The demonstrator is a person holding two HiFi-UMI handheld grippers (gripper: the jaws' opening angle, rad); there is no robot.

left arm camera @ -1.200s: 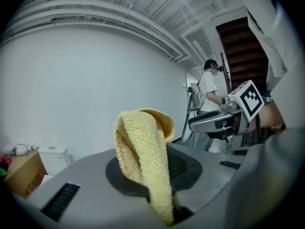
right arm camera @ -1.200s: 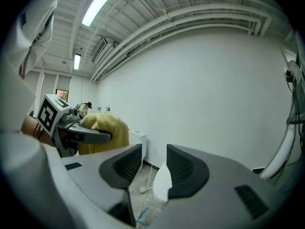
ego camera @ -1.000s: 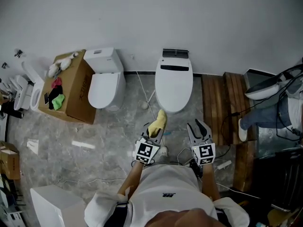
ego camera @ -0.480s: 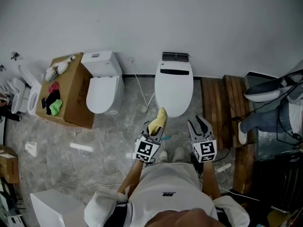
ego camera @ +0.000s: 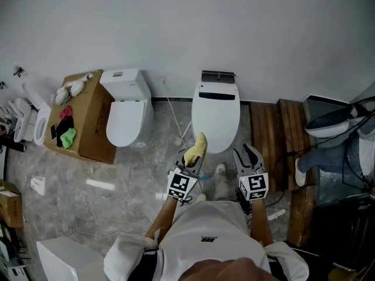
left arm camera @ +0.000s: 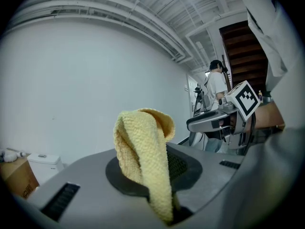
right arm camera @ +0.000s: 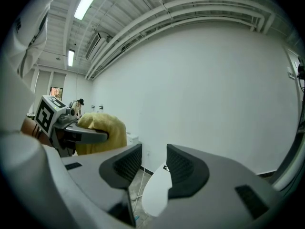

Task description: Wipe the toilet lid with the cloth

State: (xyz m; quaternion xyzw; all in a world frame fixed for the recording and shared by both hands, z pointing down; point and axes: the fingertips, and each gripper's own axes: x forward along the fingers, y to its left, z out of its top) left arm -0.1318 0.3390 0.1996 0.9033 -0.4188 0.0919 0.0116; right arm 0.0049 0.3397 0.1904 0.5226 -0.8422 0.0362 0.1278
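Well to the left of the left hand-held gripper (ego camera: 188, 163): a cardboard box (ego camera: 88, 124) with small odds and ends on top, close beside a second white toilet (ego camera: 124, 116); neither part of the job. Left hand-held gripper clamped on a yellow cloth (ego camera: 196, 148), bunched and standing up out of the closed jaws. Ahead of both hand-held grippers, slightly right of the cloth: the toilet lid (ego camera: 215, 116), white, closed, apart from the cloth; wiping judged not yet begun. Right hand-held gripper (ego camera: 248, 155) level with the left one, jaws apart, nothing between them, only the lid in view beyond the gap. Right of it: dark wooden boards (ego camera: 274, 130); at the far edge, a person's leg.

Possible trouble: cloth held by one narrow fold, so liable to pull out of the jaws under a hard drag across the lid; little fabric hanging free, so hard jaw tips liable to scrape the plastic instead of wiping; white cable (ego camera: 176, 111) on the floor just ahead of the cloth, a likely snag on stepping forward.

Underfoot: grey marbled floor (ego camera: 135, 174) with a few scraps; behind the toilets, a plain white wall (ego camera: 176, 28); overhead, a white ribbed ceiling (right arm camera: 143, 13) with strip lights.
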